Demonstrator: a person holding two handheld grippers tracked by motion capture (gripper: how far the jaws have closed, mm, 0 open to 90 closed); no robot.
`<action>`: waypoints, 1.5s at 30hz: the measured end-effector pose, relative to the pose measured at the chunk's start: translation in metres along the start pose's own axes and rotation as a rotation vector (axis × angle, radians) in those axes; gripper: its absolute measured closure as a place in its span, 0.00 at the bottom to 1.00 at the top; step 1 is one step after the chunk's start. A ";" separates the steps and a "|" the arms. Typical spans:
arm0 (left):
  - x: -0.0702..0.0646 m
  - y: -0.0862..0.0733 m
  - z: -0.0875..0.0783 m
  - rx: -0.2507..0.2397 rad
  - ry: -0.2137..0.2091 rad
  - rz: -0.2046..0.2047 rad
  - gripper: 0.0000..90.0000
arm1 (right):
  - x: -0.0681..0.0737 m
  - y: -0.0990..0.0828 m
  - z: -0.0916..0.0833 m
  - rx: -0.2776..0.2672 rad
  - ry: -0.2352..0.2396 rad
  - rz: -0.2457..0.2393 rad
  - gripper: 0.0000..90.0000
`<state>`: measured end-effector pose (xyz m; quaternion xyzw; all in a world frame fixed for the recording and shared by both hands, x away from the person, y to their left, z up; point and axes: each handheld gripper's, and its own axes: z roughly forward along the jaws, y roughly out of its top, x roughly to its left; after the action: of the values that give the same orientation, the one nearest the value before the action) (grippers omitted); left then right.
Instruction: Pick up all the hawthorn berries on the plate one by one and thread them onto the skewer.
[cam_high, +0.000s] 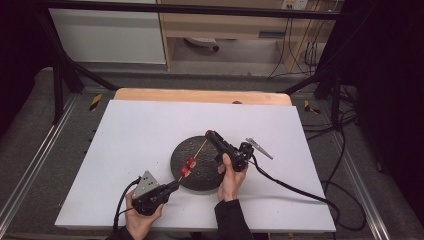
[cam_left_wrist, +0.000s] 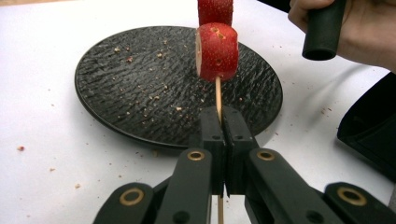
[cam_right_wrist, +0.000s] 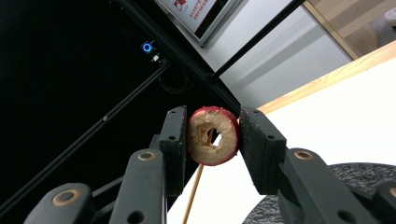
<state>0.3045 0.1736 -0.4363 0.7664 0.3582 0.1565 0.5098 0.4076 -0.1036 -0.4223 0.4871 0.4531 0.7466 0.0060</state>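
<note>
A fixed camera overlooks the table; both close gripper views share its black plate (cam_high: 197, 162).

A lab recording bay is indicated: the white-covered table (cam_high: 150, 135) is enclosed by a black metal frame (cam_high: 190, 8), with cables (cam_high: 300, 45) hung behind it and hazard-striped tape (cam_high: 95, 101) beside it.

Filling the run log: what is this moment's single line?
left gripper: shut on thin wooden skewer | right gripper: shut on red ring-shaped fruit slice | round black textured plate: below

Bright even light on the white table (cam_high: 150, 150), dark surroundings (soft shadows, slightly grainy, no glare).
</note>
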 end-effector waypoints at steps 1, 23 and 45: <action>0.000 0.000 0.001 0.000 0.002 -0.002 0.99 | 0.000 0.000 0.000 0.003 0.001 0.002 0.71; 0.000 0.012 0.020 -0.008 -0.004 -0.020 0.99 | -0.002 -0.012 -0.001 0.060 0.010 0.012 0.71; 0.005 0.013 0.021 0.008 -0.036 -0.042 0.99 | 0.002 -0.016 -0.007 0.139 -0.032 -0.093 0.57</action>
<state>0.3258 0.1596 -0.4344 0.7633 0.3656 0.1304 0.5164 0.3946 -0.0976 -0.4329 0.4765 0.5260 0.7044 0.0140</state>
